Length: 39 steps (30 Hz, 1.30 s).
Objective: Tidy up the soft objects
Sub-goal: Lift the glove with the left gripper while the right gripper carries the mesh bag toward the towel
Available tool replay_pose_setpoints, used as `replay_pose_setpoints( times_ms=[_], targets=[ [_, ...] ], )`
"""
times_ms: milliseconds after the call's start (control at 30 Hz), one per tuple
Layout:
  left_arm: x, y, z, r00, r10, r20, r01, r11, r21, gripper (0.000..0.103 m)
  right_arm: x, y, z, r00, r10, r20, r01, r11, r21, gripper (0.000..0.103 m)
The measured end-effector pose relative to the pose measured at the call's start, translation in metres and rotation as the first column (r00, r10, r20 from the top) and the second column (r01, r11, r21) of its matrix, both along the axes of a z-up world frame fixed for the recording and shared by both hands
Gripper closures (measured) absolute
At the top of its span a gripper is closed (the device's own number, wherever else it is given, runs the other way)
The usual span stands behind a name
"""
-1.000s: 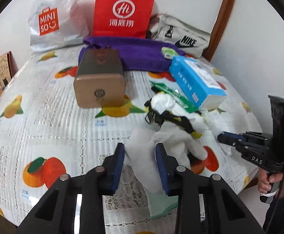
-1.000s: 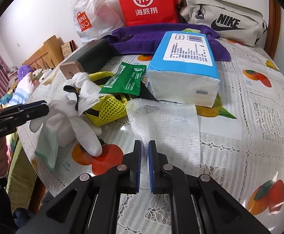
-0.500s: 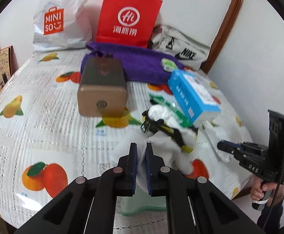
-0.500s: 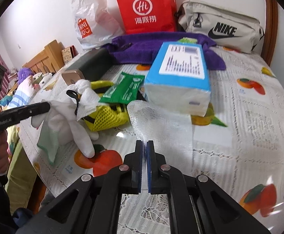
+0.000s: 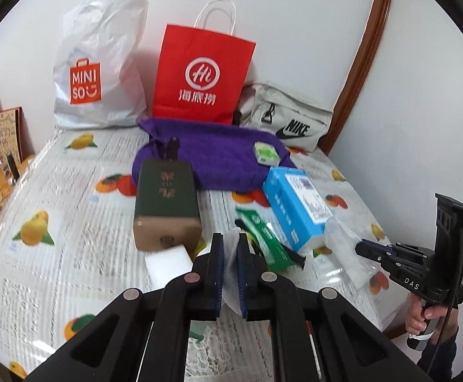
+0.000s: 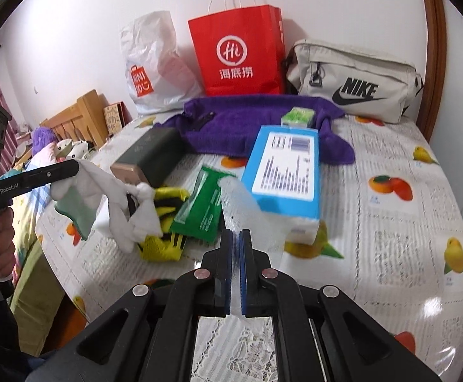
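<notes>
My left gripper [image 5: 230, 238] is shut on a white glove with a pale green cuff [image 5: 230, 267] and holds it lifted off the table; in the right wrist view the glove [image 6: 110, 197] hangs from that gripper's tip [image 6: 72, 168]. My right gripper [image 6: 236, 234] is shut on a thin white gauze cloth [image 6: 247, 213], raised above the table; the cloth also shows in the left wrist view [image 5: 346, 248] at the right gripper's tip [image 5: 363, 248]. A yellow mesh bag with black straps [image 6: 164, 219] lies on the table under the glove.
On the fruit-print tablecloth [image 5: 72, 222] lie a dark box with a gold end [image 5: 166, 207], a blue tissue pack [image 5: 295, 207], a green wipes packet [image 5: 263, 235] and a purple towel [image 5: 218, 162]. A Miniso bag [image 5: 101, 67], red paper bag [image 5: 199, 76] and Nike pouch [image 5: 288, 117] stand at the back wall.
My left gripper closed on the white glove and lifted it off the pile. My right gripper, still shut on the gauze cloth, raised it off the table.
</notes>
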<state>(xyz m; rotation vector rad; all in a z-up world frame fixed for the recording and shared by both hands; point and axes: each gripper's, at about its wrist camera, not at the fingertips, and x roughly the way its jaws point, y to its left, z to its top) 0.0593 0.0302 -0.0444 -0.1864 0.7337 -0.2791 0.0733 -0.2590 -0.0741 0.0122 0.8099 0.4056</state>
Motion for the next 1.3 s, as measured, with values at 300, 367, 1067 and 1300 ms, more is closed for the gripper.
replay_pose_setpoints(
  times_ms=[300, 367, 1067, 1300],
  targets=[
    [0.012, 0.01, 0.022, 0.999, 0.034, 0.036, -0.034, 0.999, -0.009, 0.095, 0.013, 0.001, 0.027, 0.999, 0.005, 0.044, -0.005, 1.0, -0.006, 0.099],
    [0.015, 0.011, 0.026, 0.998, 0.038, 0.044, -0.038, 0.999, -0.008, 0.095, 0.016, 0.002, 0.032, 0.998, 0.007, 0.055, -0.007, 1.0, -0.005, 0.099],
    [0.062, 0.021, 0.054, 0.996, 0.047, 0.07, -0.044, 0.998, -0.035, 0.095, 0.085, 0.008, 0.06, 0.996, -0.006, 0.09, 0.006, 1.0, 0.008, 0.099],
    [0.071, 0.02, 0.062, 0.995, 0.051, 0.084, -0.049, 0.999, -0.017, 0.095, 0.097, 0.012, 0.06, 0.997, 0.001, 0.081, -0.002, 1.0, 0.012, 0.099]
  ],
)
